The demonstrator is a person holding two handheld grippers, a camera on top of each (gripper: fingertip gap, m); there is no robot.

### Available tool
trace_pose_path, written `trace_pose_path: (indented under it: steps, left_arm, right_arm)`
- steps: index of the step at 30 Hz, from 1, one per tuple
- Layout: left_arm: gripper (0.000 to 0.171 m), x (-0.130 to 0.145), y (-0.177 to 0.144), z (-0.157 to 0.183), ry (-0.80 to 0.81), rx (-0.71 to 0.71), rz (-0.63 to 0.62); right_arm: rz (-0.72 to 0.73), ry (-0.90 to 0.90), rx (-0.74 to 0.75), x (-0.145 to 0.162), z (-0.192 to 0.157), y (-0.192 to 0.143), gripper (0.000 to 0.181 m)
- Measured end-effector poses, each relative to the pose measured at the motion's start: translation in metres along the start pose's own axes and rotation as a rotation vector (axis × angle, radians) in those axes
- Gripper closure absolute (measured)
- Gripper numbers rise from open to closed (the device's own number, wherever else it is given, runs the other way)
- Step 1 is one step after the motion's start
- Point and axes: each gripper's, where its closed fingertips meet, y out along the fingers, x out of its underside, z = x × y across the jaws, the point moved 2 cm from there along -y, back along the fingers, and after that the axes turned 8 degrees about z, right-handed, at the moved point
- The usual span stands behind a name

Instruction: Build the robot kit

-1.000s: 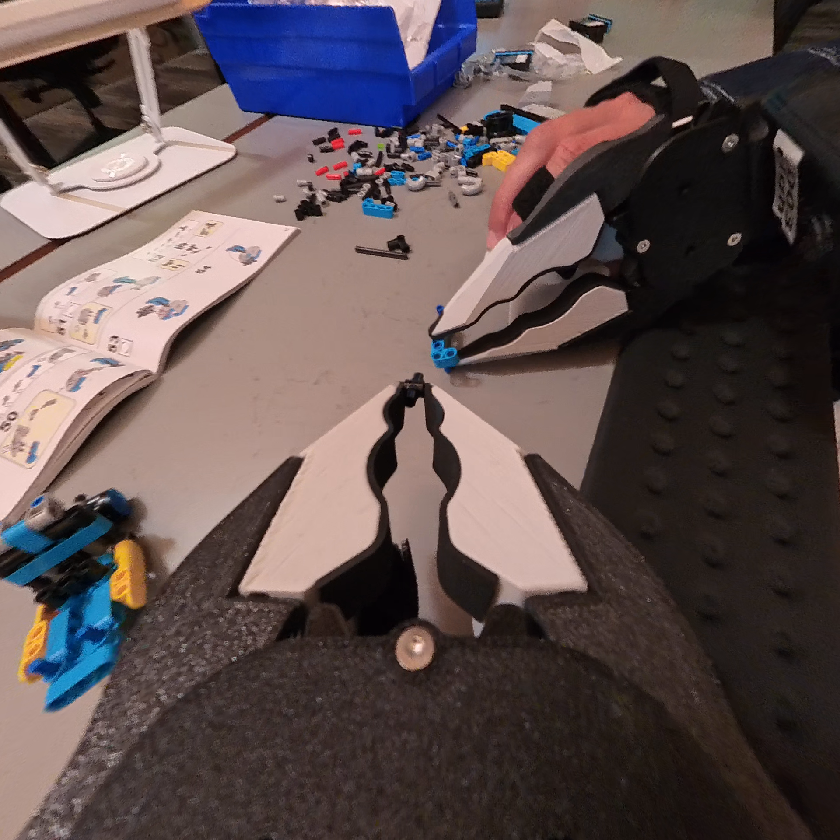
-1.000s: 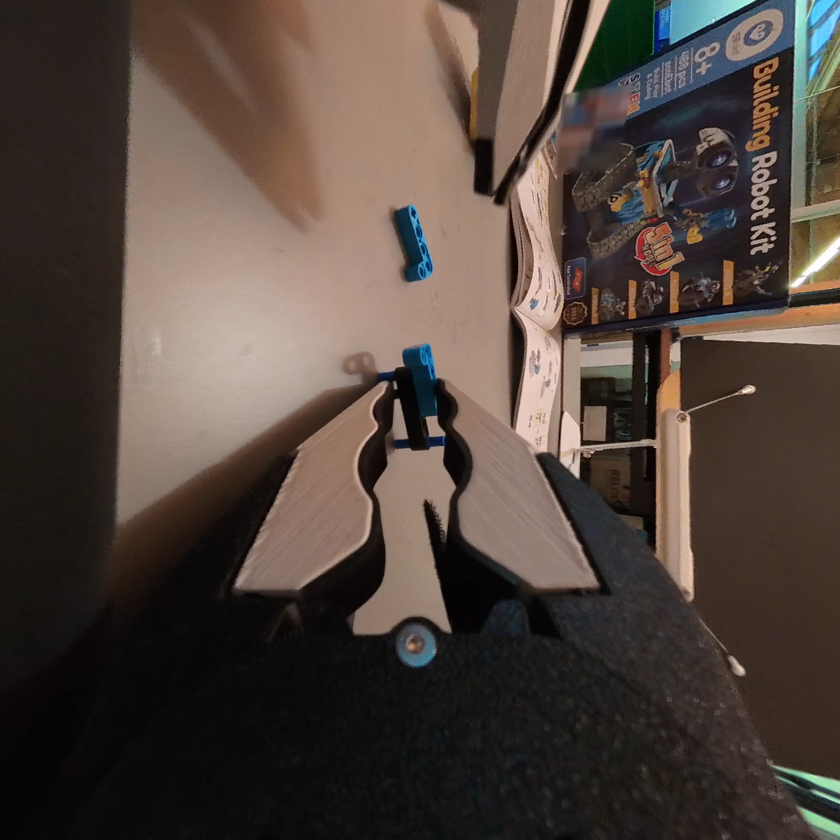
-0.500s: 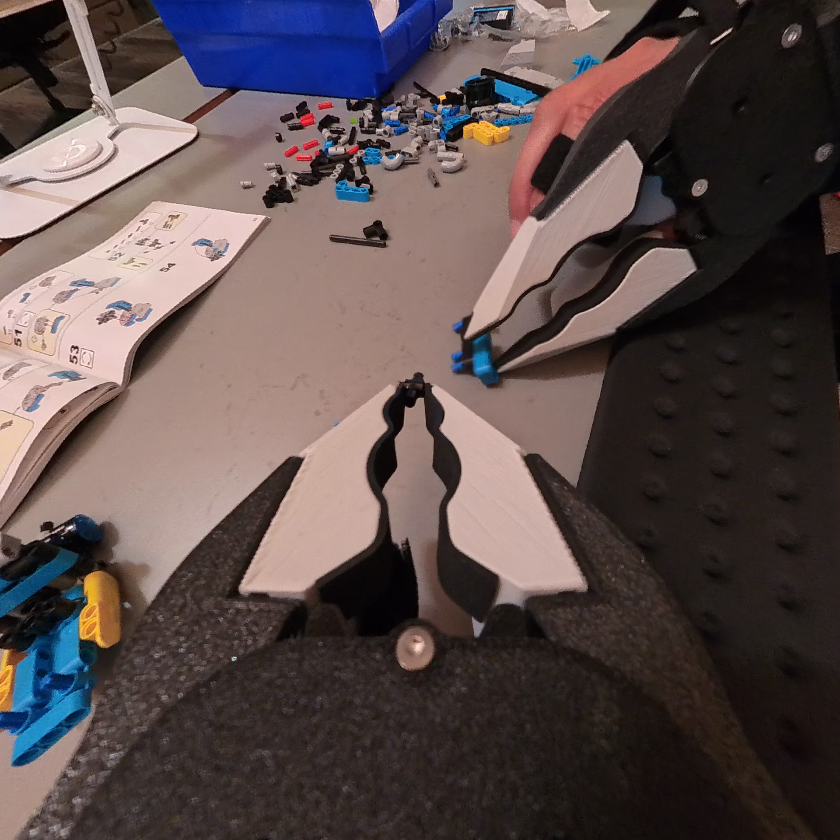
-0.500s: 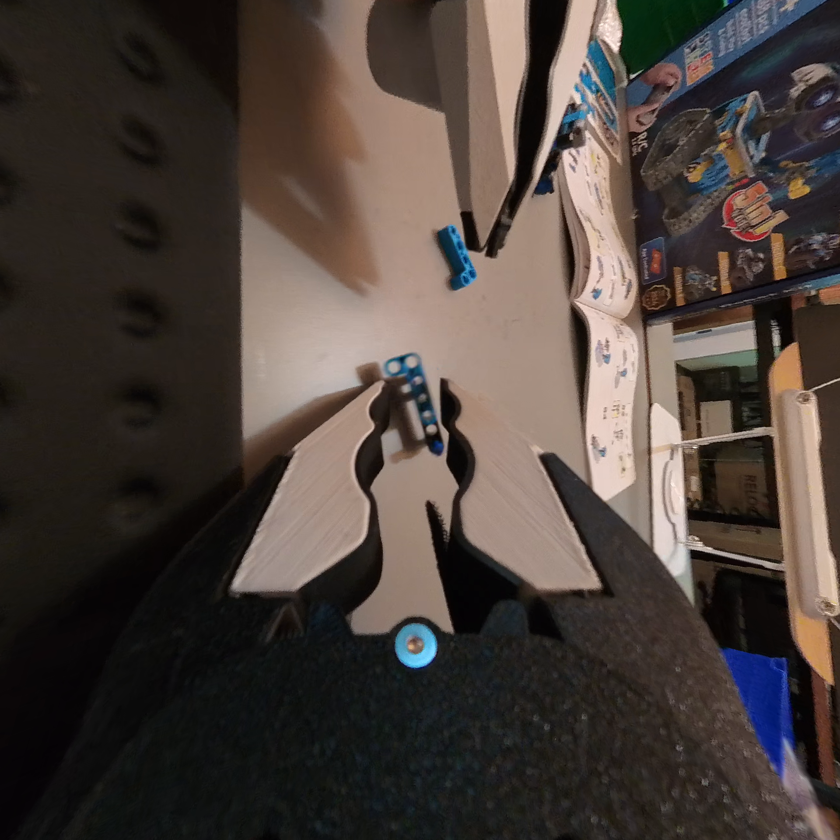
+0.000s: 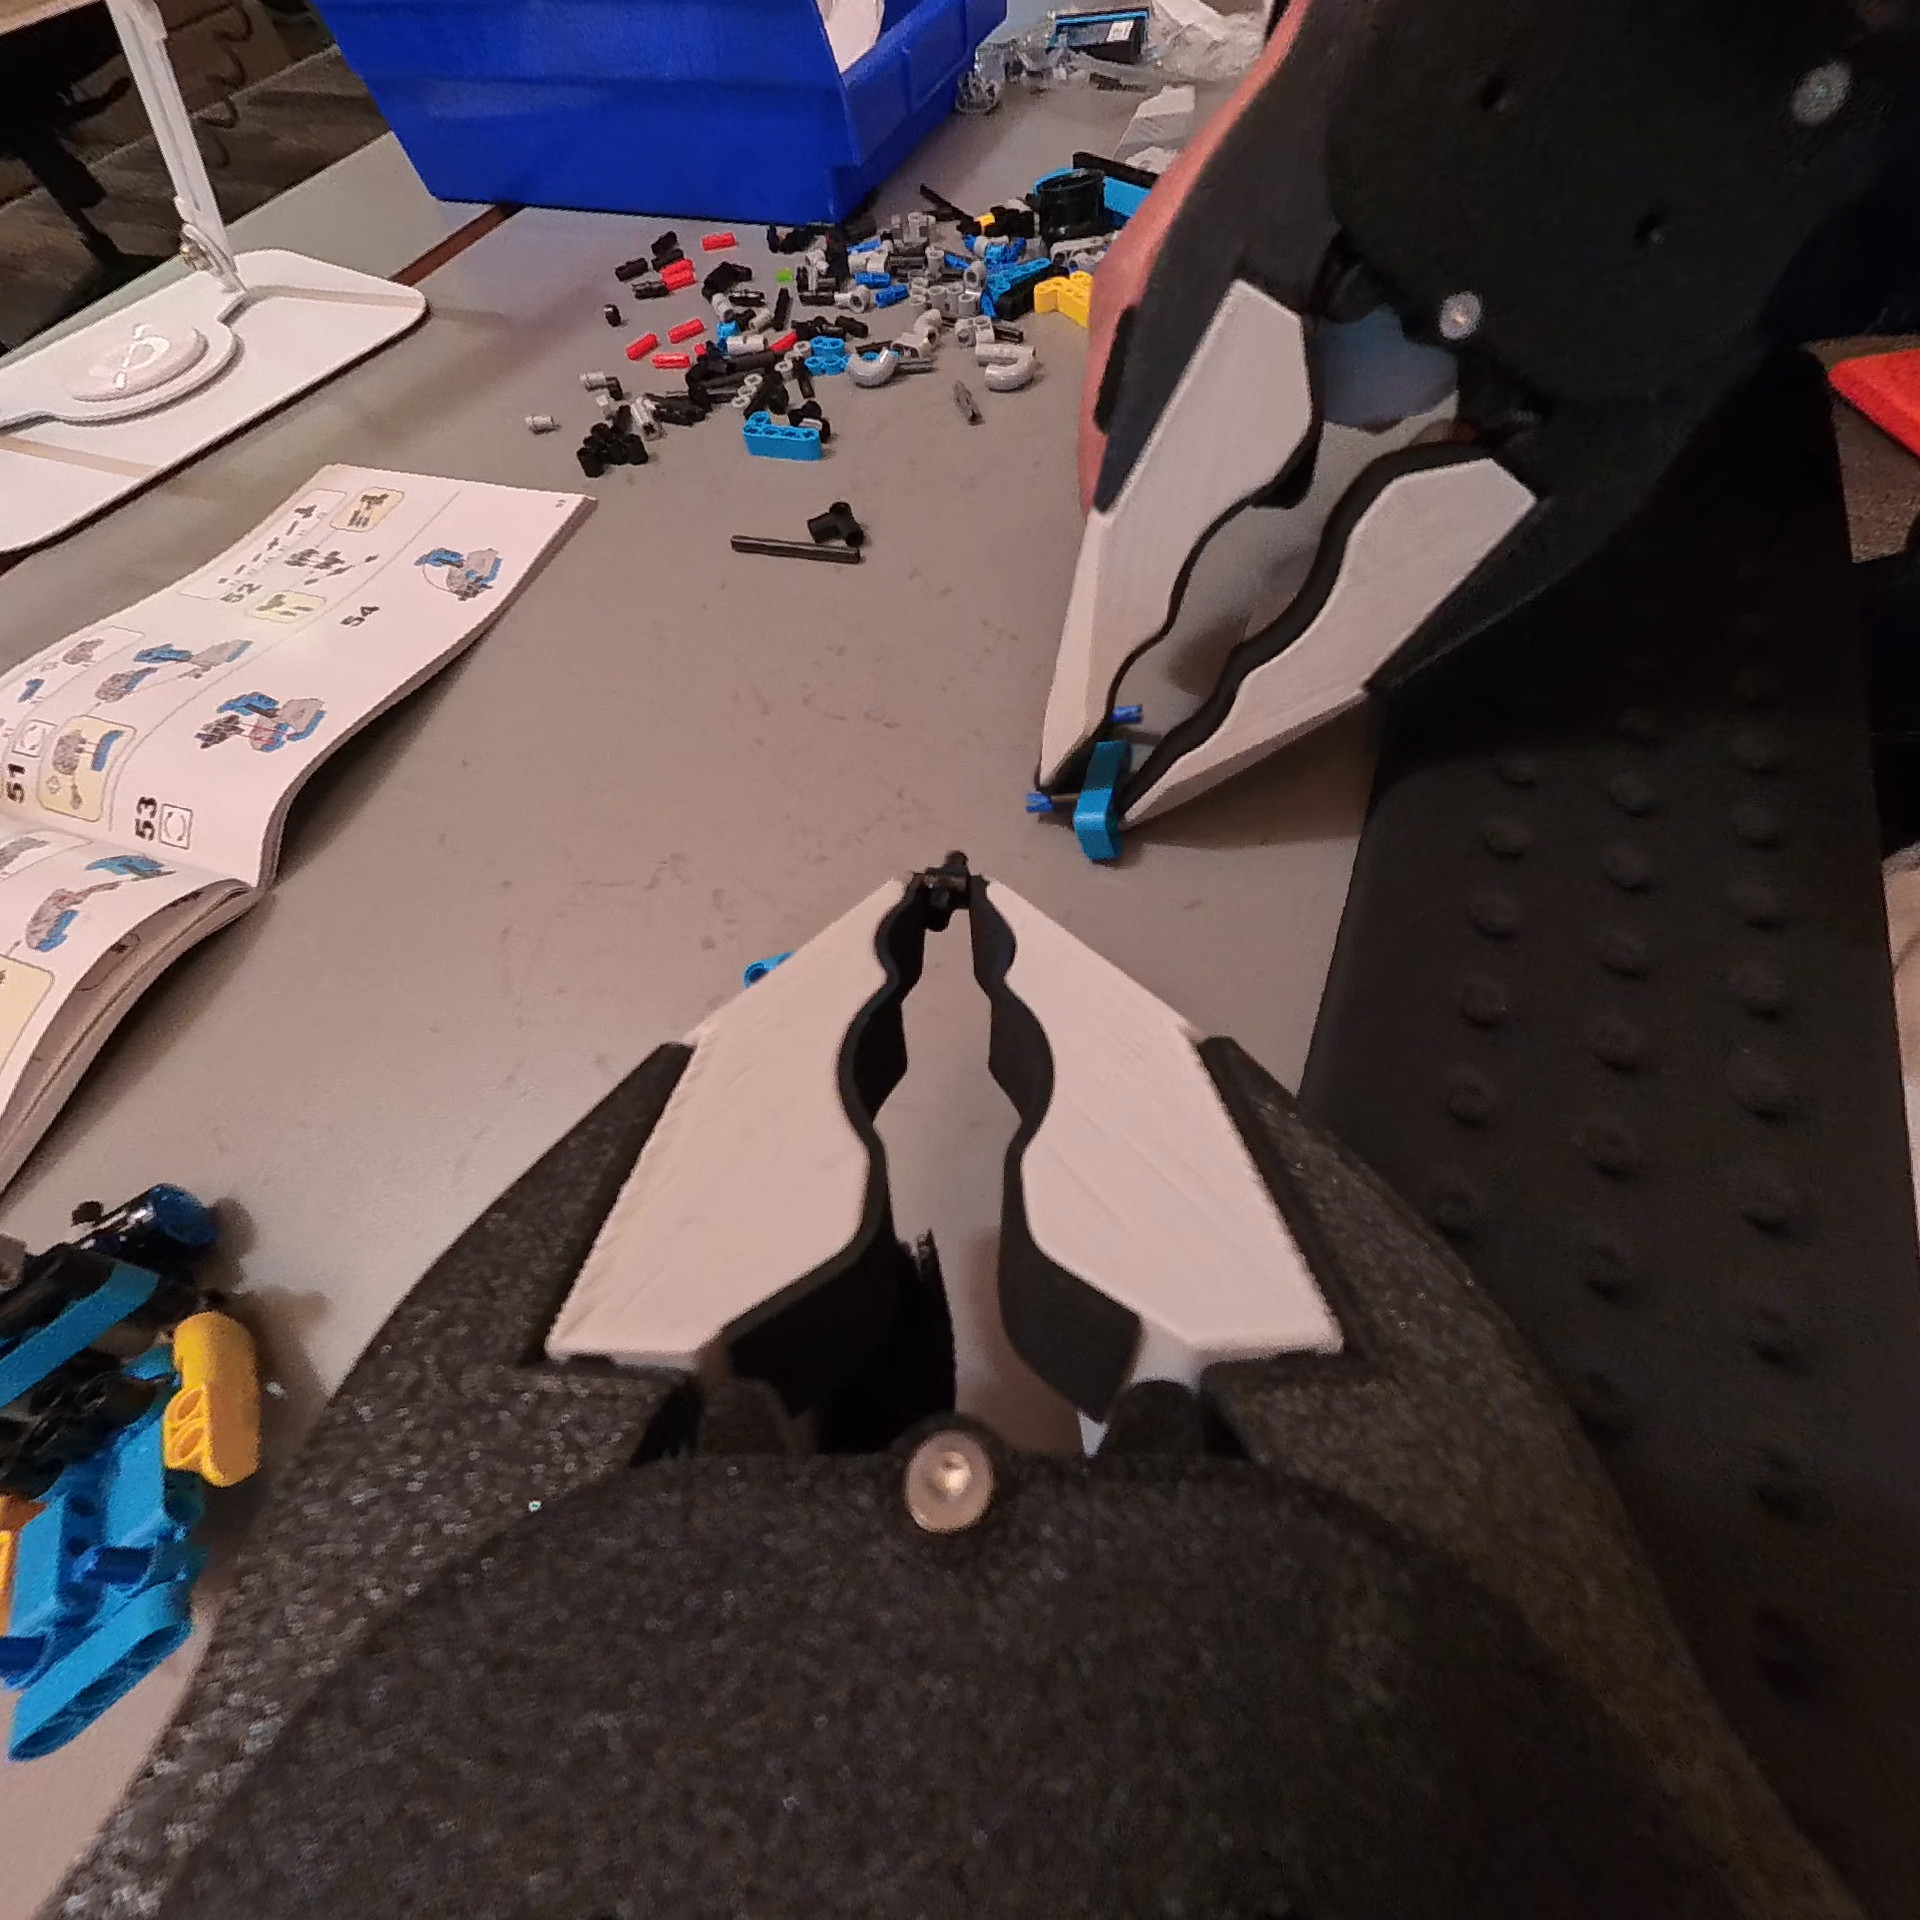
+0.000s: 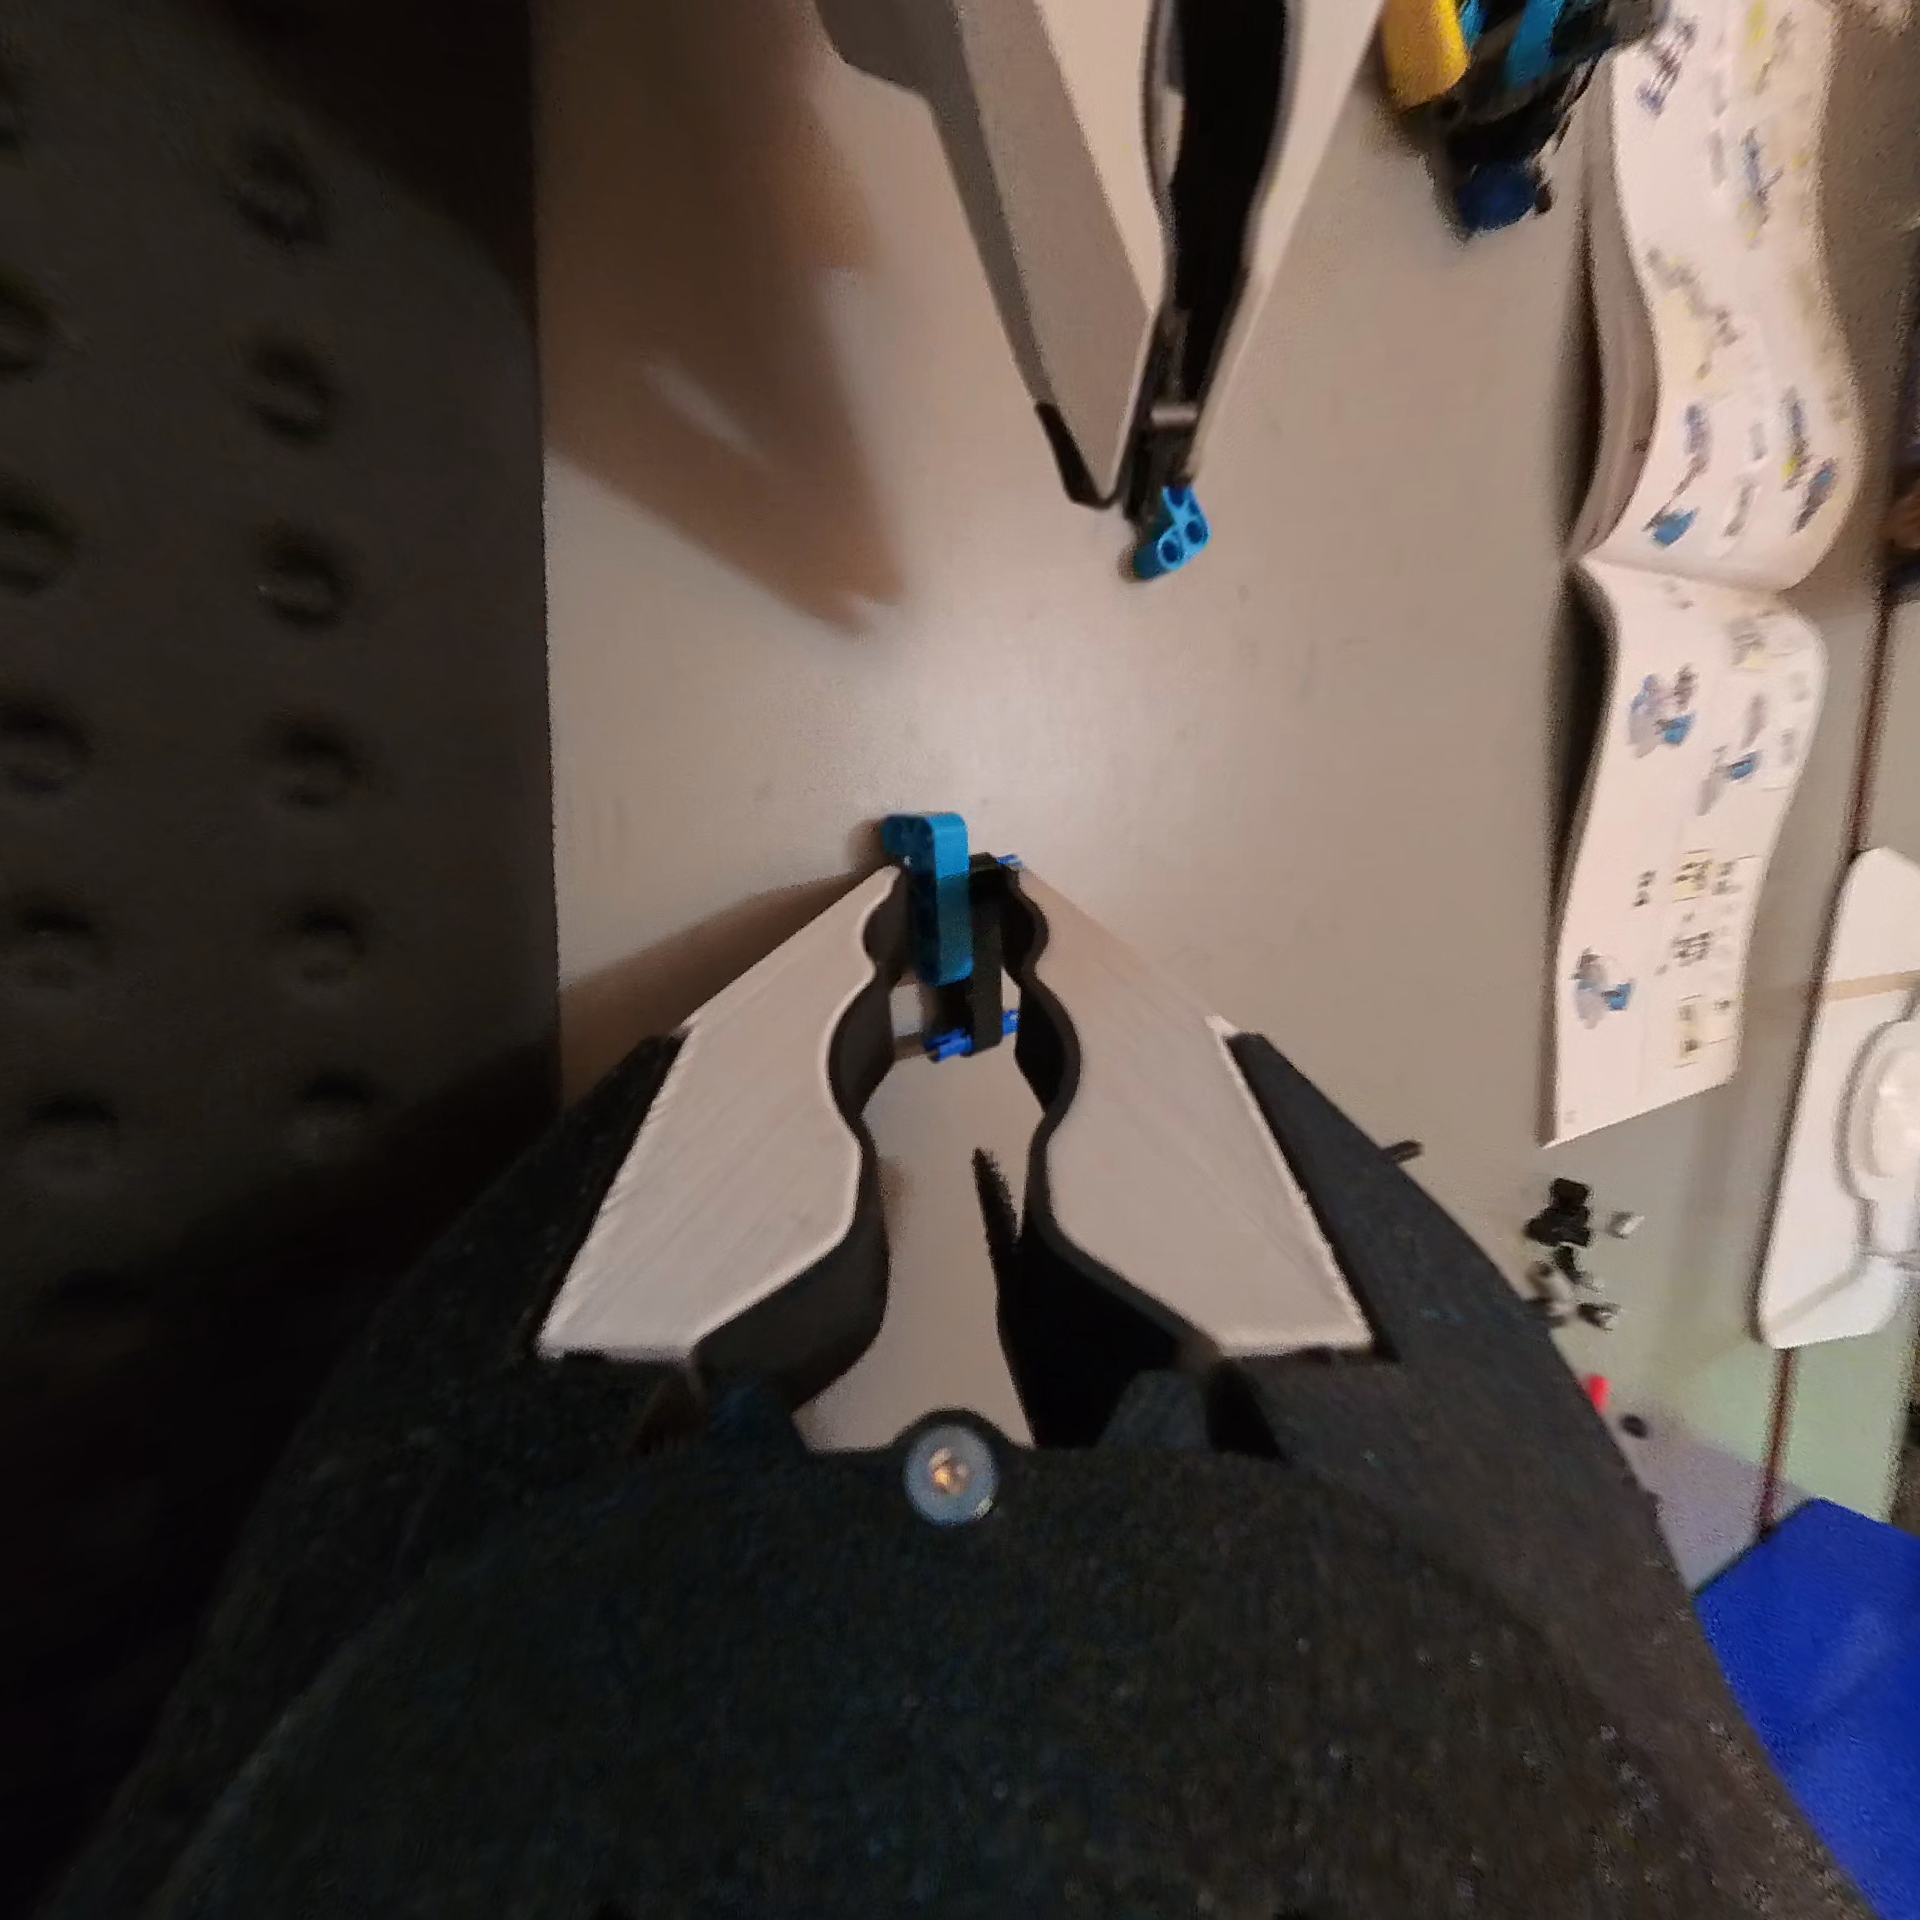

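Note:
My left gripper [image 5: 948, 883] is shut on a small black pin at its tips, low over the grey table [image 5: 623, 831]. A small blue beam [image 5: 767, 966] lies on the table beside its left finger; in the right wrist view the beam [image 6: 1174, 540] lies just past the left gripper [image 6: 1138, 468]. My right gripper [image 6: 951, 883] is shut on a blue beam [image 6: 935, 894] joined to a black piece with blue pins. In the left wrist view the right gripper [image 5: 1091, 790] points steeply down with this beam [image 5: 1099, 810] at the table, a hand behind it.
An open instruction booklet [image 5: 260, 665] lies at the left. A part-built blue and yellow model [image 5: 114, 1455] sits near left. Several loose parts [image 5: 831, 312], a black axle [image 5: 795, 548], a blue bin [image 5: 644, 94] and a white stand base [image 5: 208, 343] lie beyond. A black studded mat [image 5: 1610, 1039] covers the right. About 15 cm separates my right fingertips from the black axle [image 5: 795, 548].
The right gripper has swung from lying low to pointing steeply down, turning the blue and black piece with it. The left gripper has stayed shut and shifted slightly next to the small blue beam.

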Motion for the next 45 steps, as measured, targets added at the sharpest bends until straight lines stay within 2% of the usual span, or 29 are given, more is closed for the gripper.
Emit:
trace_pose_path:
  steps: [5,8,11,15,19,28,32,35,40,45]
  left_arm:
    - [0.164,0.001,0.000,0.004,0.004,0.022,-0.003]
    - [0.164,-0.006,-0.004,0.004,-0.045,0.046,0.046]
    - [0.164,-0.019,-0.013,0.000,-0.142,0.073,0.142]
    - [0.164,-0.042,-0.031,-0.006,-0.296,0.132,0.313]
    - [0.165,-0.060,-0.051,-0.013,-0.438,0.206,0.472]
    - [0.165,-0.067,-0.054,-0.014,-0.489,0.249,0.521]
    - [0.165,-0.063,-0.051,-0.015,-0.505,0.244,0.496]
    - [0.165,-0.061,-0.052,-0.023,-0.493,0.183,0.497]
    - [0.165,-0.063,-0.050,-0.013,-0.500,0.248,0.489]
    - [0.165,-0.058,-0.047,-0.013,-0.508,0.250,0.456]
  right_arm:
    - [-0.027,0.100,-0.109,0.001,0.004,0.001,0.167]
    - [0.031,0.255,-0.198,-0.002,0.011,0.000,0.168]
    - [0.297,0.474,-0.249,-0.024,0.028,-0.012,0.175]
    - [0.777,0.867,-0.516,-0.072,0.047,-0.042,0.176]
    - [0.994,1.024,-0.607,-0.084,0.061,-0.042,0.175]
    - [1.003,0.953,-0.557,-0.100,0.056,-0.035,0.175]
    - [1.002,0.952,-0.589,-0.103,0.052,-0.034,0.175]
    - [1.035,0.969,-0.592,-0.102,0.057,-0.038,0.176]
    - [1.018,0.956,-0.580,-0.103,0.055,-0.034,0.175]
    - [0.988,0.919,-0.545,-0.101,0.053,-0.031,0.175]
